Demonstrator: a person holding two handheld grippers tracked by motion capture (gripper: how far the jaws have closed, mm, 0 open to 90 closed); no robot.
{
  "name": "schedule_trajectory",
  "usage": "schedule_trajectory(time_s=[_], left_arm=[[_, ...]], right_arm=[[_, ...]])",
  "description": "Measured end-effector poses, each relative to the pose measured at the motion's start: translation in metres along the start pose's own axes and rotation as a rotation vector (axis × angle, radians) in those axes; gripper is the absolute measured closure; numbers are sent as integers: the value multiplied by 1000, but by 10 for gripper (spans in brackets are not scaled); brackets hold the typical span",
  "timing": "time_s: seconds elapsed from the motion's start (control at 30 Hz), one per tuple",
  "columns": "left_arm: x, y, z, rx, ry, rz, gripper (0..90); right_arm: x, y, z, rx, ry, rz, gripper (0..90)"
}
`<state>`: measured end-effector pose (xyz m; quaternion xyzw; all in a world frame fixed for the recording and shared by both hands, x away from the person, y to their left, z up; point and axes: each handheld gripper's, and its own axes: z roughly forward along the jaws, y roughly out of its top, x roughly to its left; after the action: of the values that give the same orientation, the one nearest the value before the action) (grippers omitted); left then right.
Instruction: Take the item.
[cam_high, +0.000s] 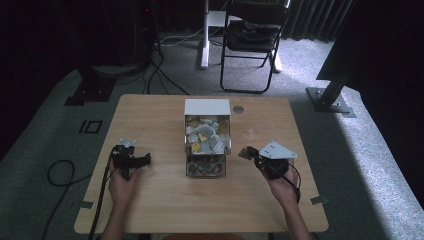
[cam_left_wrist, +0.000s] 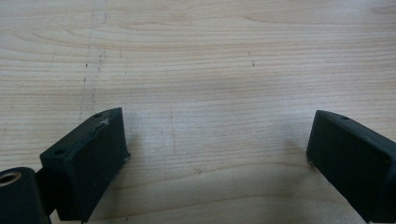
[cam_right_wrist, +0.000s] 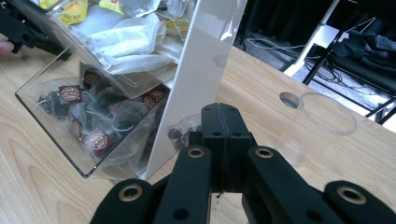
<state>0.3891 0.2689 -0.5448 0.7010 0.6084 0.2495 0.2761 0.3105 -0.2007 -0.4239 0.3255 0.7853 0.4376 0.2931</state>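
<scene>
one tea bag is picked already, pinched in the closed right gripper. left gripper gapes wide over bare table. just beyond, the dispenser box; left to do, i'd say: the clear cup.

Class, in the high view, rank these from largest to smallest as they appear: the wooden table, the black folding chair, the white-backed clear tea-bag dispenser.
1. Wooden table
2. Black folding chair, though it stands farther from the camera
3. White-backed clear tea-bag dispenser
</scene>
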Motion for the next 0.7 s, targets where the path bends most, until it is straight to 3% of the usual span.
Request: schedule_trajectory(time_s=[0.7], left_arm=[[0,0,0,0,0,0,58]], right_arm=[[-20,-2,6,3,-42,36,900]])
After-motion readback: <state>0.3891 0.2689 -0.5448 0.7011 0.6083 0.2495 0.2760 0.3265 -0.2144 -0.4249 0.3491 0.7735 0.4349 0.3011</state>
